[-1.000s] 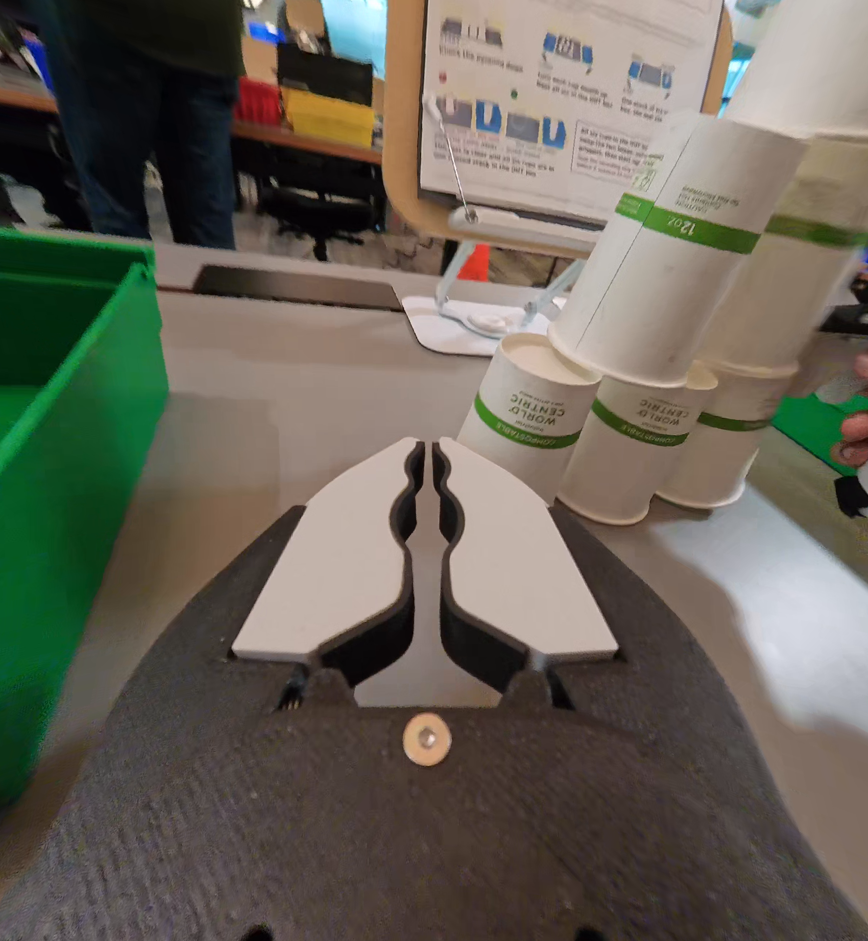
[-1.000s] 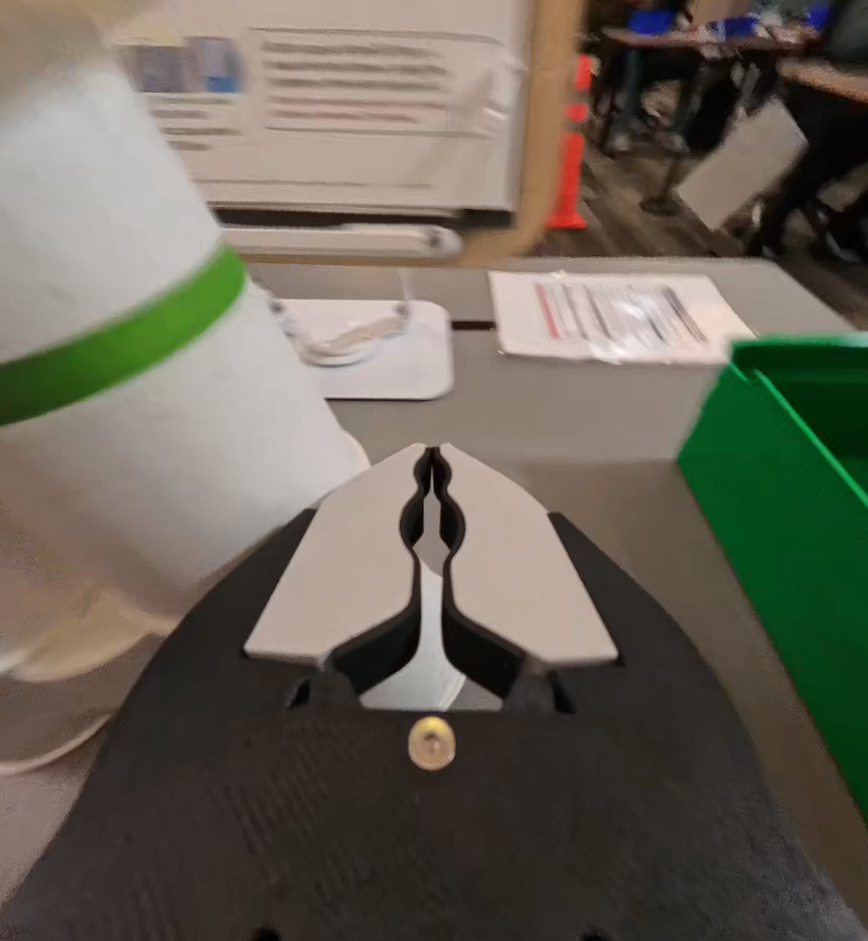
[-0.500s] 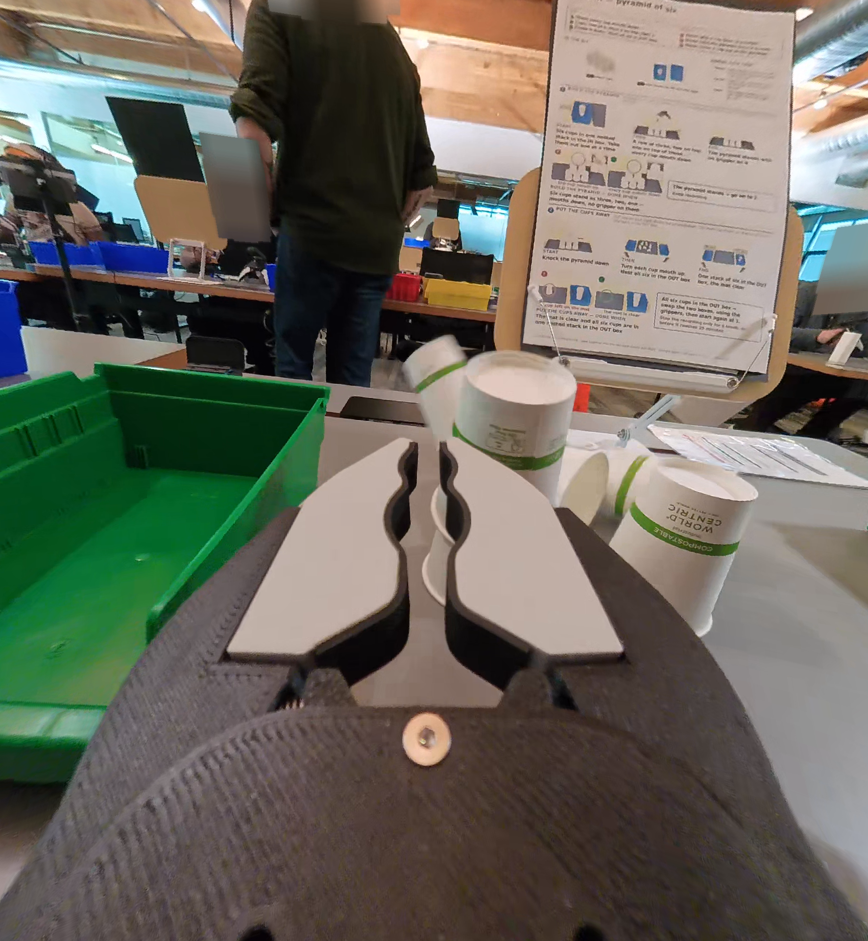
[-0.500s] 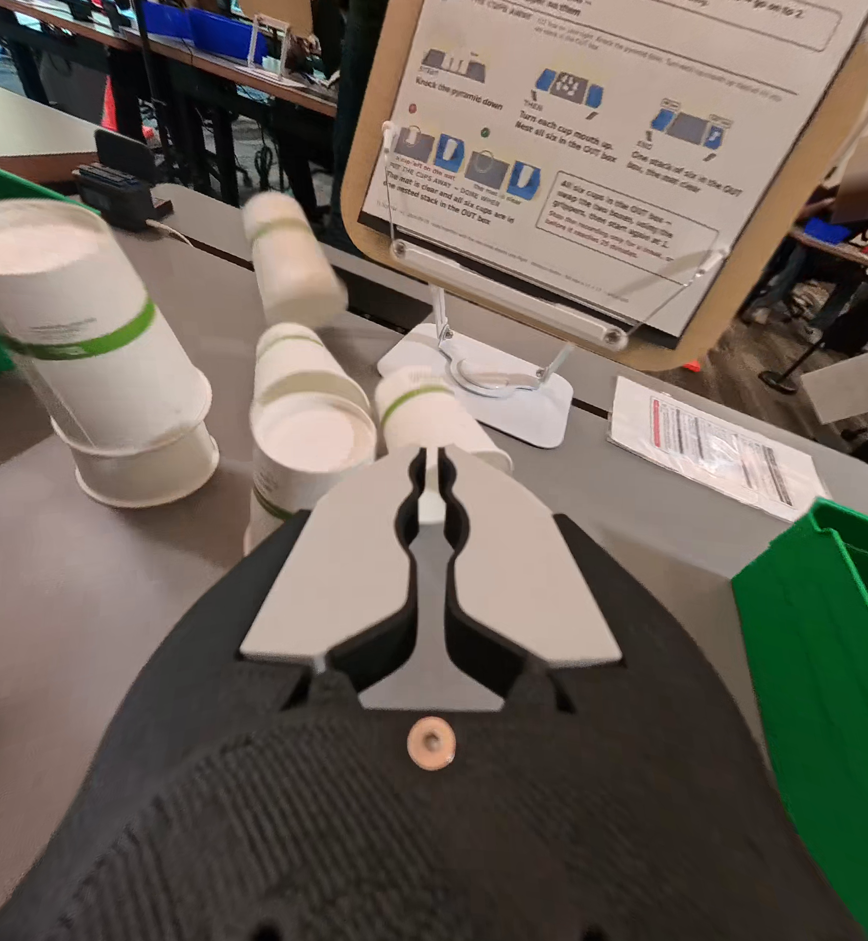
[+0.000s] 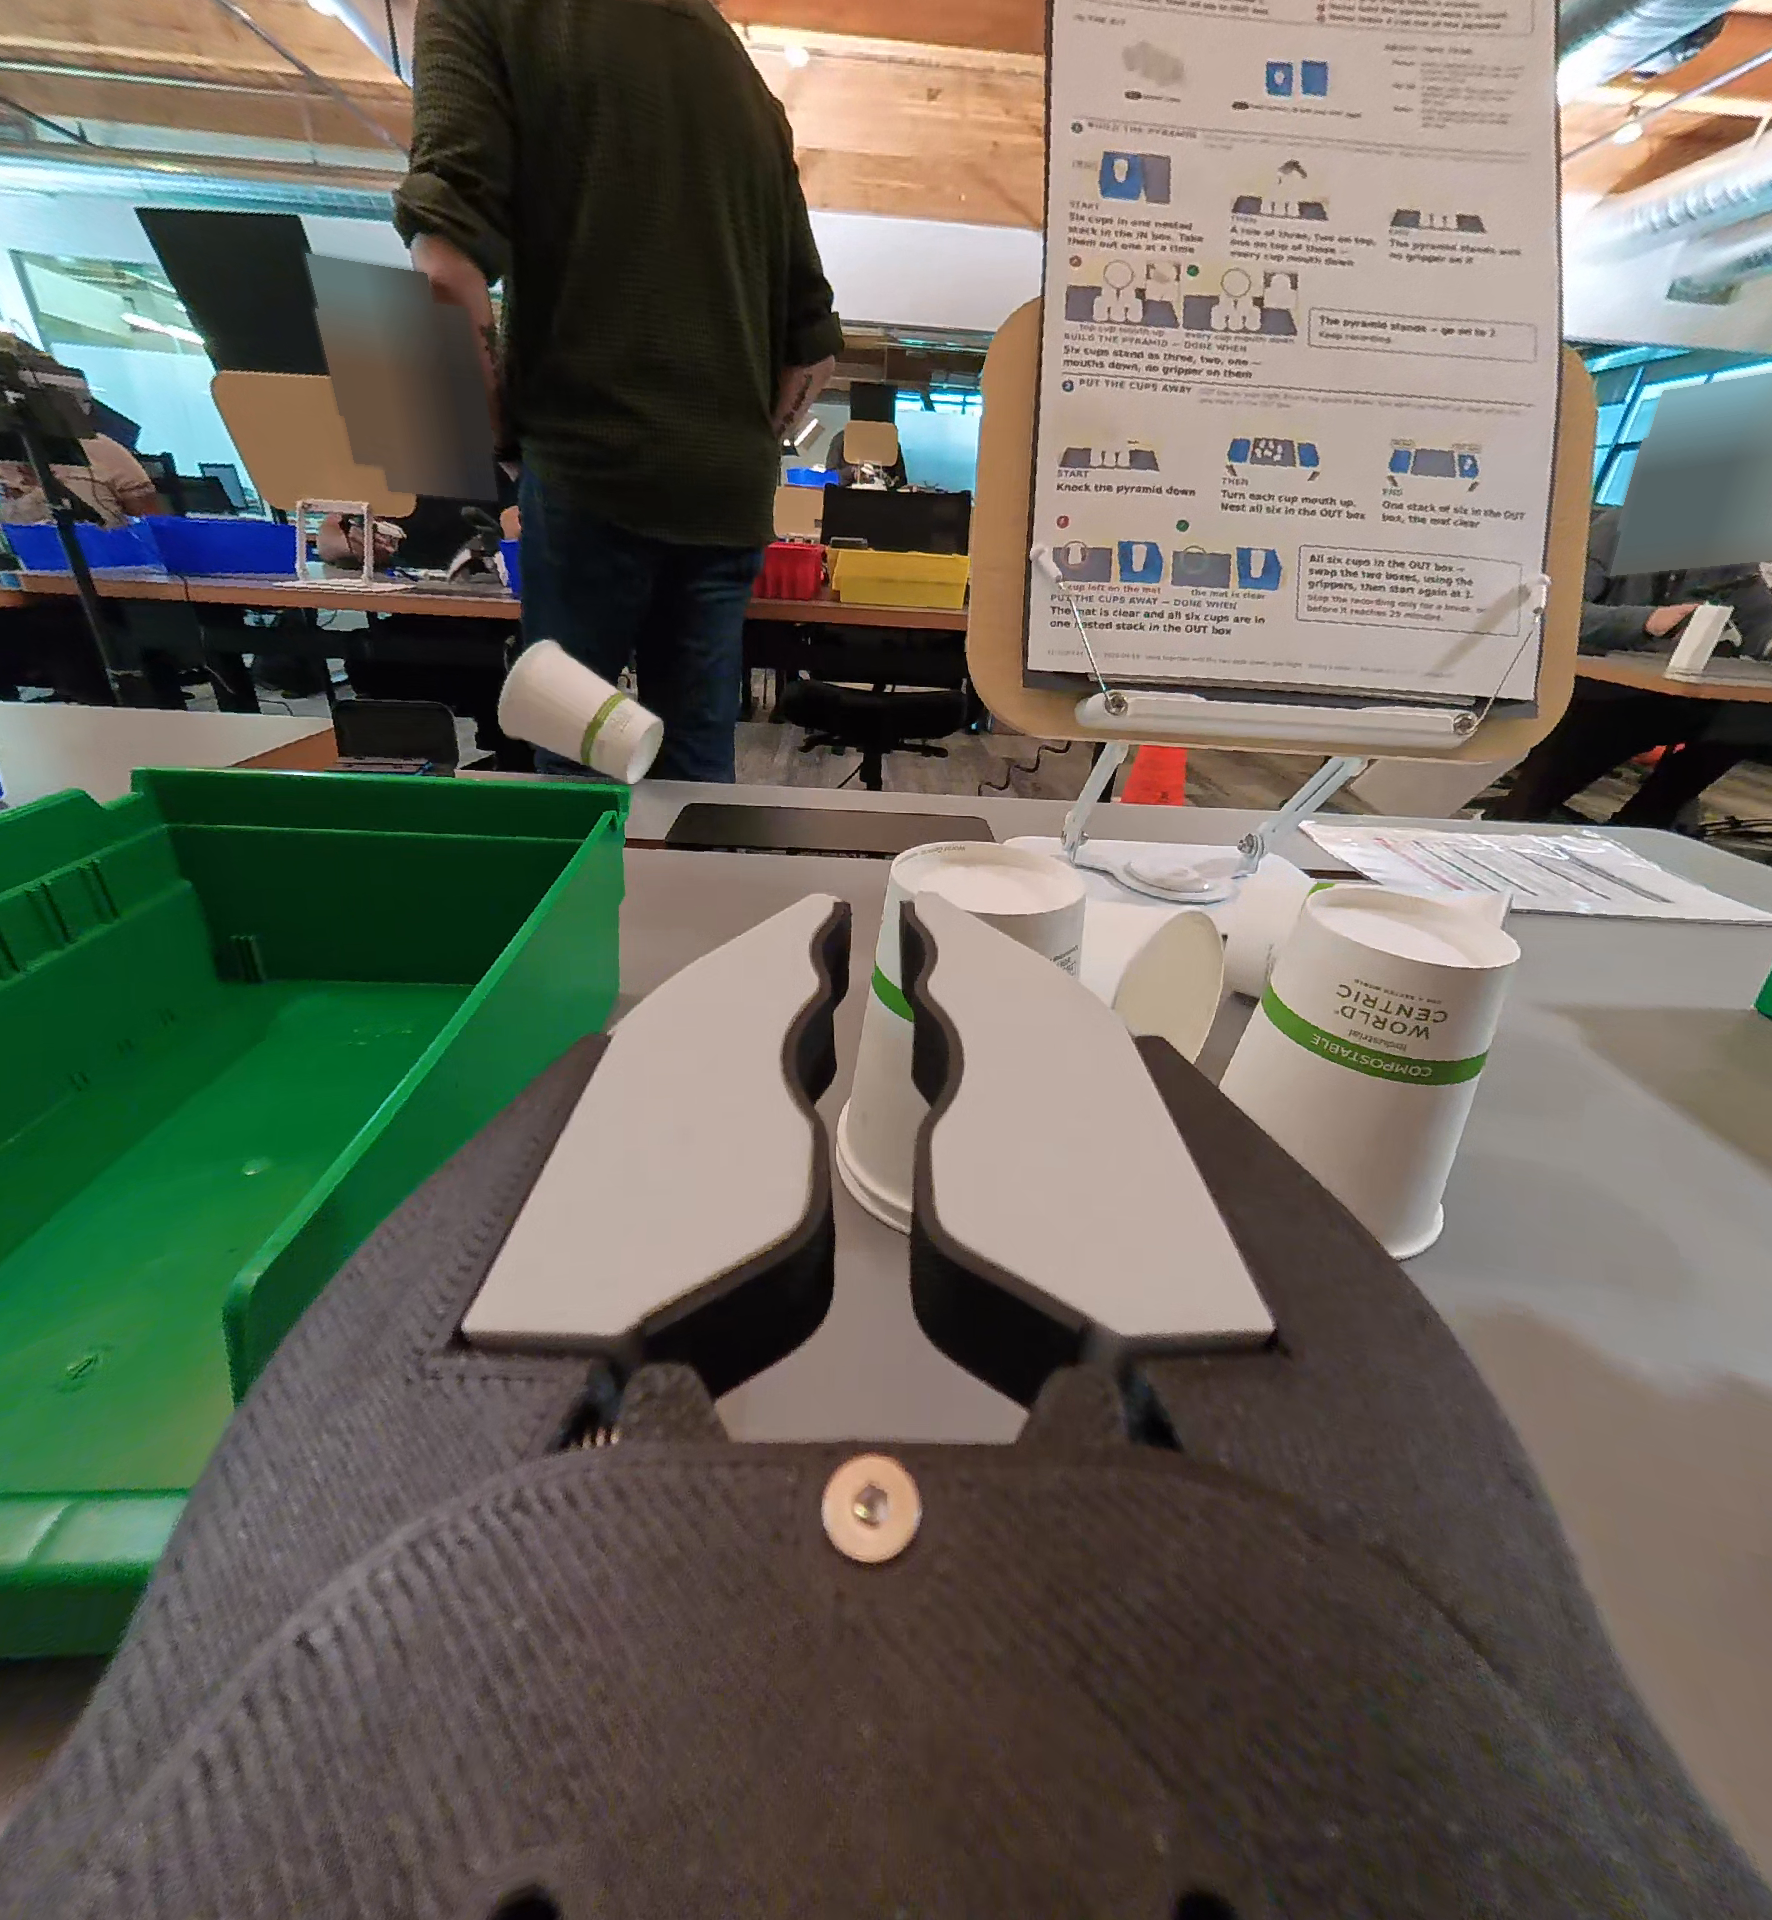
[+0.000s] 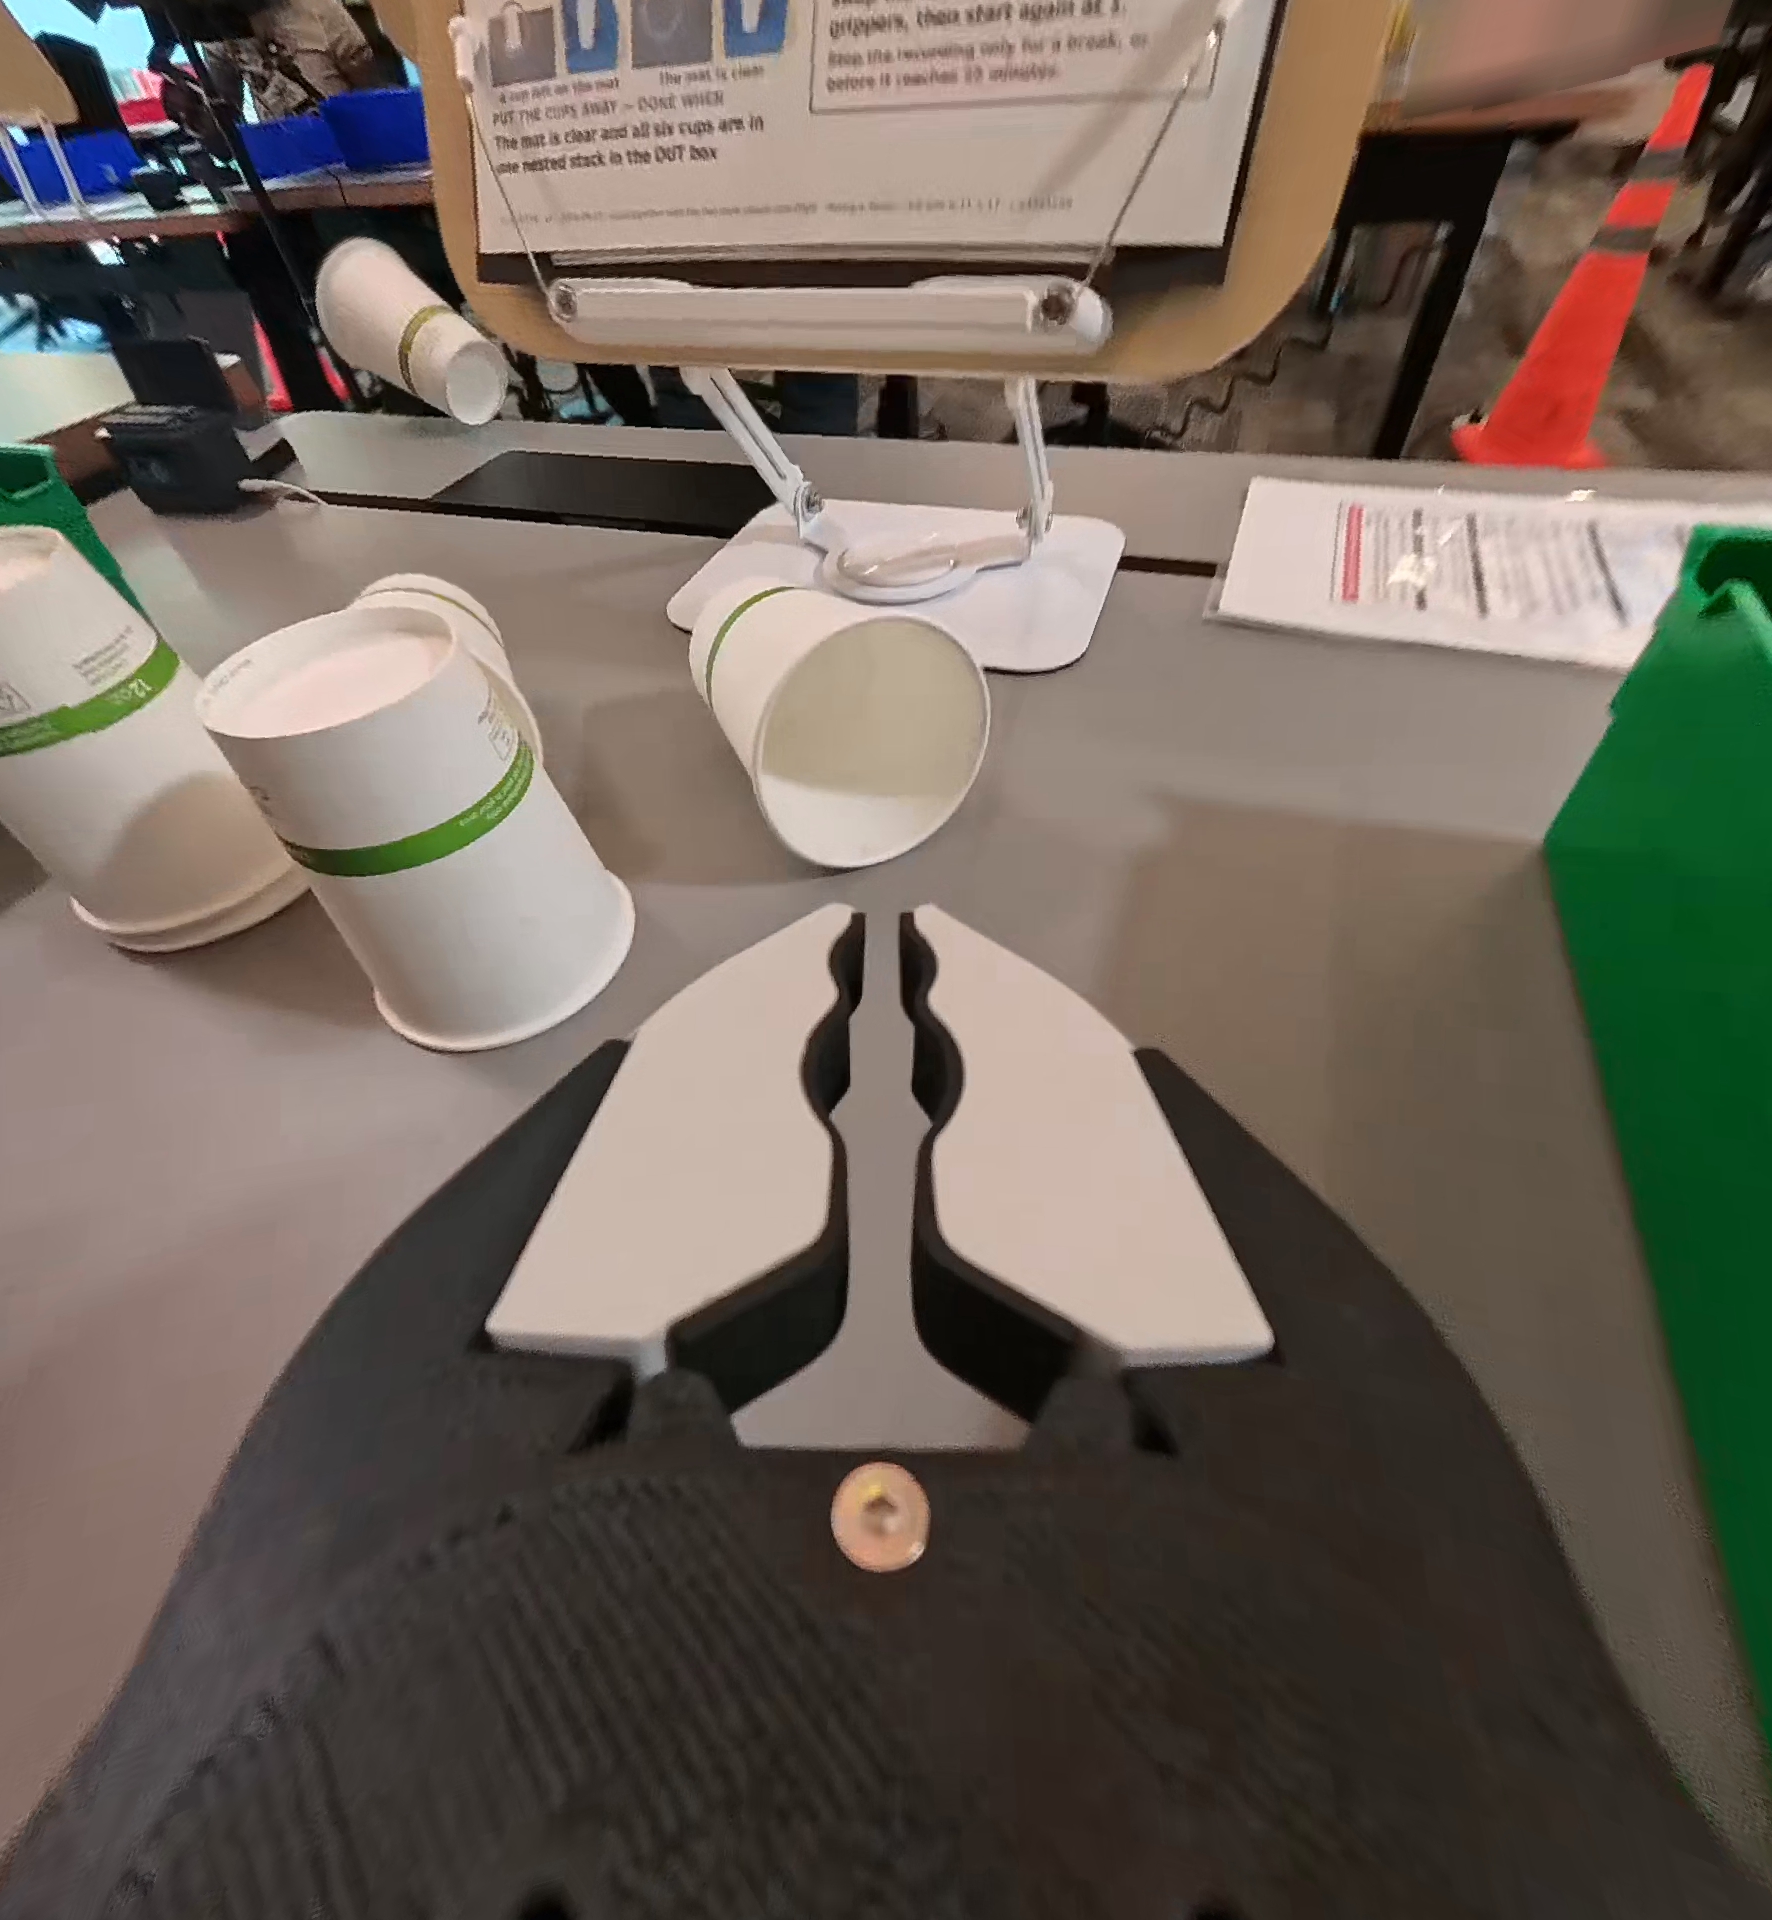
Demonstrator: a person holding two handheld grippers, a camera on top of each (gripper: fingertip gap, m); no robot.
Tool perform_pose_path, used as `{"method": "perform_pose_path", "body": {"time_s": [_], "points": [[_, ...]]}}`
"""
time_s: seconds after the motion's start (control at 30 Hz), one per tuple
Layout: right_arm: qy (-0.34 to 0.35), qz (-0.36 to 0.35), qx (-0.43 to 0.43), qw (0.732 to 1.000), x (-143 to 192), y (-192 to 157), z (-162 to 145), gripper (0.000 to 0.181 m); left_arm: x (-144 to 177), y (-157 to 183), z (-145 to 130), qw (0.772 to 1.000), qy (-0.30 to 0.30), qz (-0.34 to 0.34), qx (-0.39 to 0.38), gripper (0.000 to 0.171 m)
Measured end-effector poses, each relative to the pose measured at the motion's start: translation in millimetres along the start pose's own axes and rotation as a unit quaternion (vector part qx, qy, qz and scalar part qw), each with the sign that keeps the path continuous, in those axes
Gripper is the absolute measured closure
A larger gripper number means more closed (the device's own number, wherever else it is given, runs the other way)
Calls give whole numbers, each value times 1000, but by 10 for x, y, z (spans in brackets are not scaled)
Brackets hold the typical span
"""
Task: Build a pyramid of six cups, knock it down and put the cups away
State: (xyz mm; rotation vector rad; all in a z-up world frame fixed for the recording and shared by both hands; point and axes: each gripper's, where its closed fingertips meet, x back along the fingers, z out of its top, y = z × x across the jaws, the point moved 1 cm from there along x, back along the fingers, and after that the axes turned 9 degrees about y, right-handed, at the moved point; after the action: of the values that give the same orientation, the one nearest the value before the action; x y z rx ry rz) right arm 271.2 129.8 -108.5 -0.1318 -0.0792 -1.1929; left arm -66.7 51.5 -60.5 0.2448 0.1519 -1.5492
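Note:
Several white paper cups with green bands are scattered on the grey table. In the left wrist view, one cup (image 5: 996, 914) stands mouth down just beyond my left gripper (image 5: 871, 920), which is shut and empty. Another mouth-down cup (image 5: 1370, 1049) stands to its right, with a cup on its side (image 5: 1168, 977) between them. In the right wrist view, my right gripper (image 6: 882, 920) is shut and empty, just short of a cup lying on its side (image 6: 840, 727). A tilted cup (image 6: 414, 831) and a nested pair (image 6: 82, 748) stand to the left. One cup (image 6: 409, 327) is in the air past the far table edge; it also shows in the left wrist view (image 5: 581, 722).
A green bin (image 5: 238, 1039) sits at the left and another green bin (image 6: 1723, 935) at the right. An instruction sheet on a stand (image 5: 1287, 364) is at the back, its white base (image 6: 1048, 603) on the table. A paper sheet (image 6: 1433, 566) lies at the back right. A person (image 5: 633, 312) stands behind the table.
The stacked pyramid of cups has toppled and the cups have scattered; one flew off past the far edge. Both grippers have pulled back from the cups and stay shut.

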Motion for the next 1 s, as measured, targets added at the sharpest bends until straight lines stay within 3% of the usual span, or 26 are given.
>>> {"method": "perform_pose_path", "body": {"time_s": [0.4, 1.0], "points": [[-25, 24, -122, 992, -40, 98, -125, 166, -27, -3, -57, 1000, -12, -6, 19, 160], [-32, 40, -122, 991, -51, 47, -149, 164, -39, 0, -119, 999, -28, -11, 37, 156]]}}
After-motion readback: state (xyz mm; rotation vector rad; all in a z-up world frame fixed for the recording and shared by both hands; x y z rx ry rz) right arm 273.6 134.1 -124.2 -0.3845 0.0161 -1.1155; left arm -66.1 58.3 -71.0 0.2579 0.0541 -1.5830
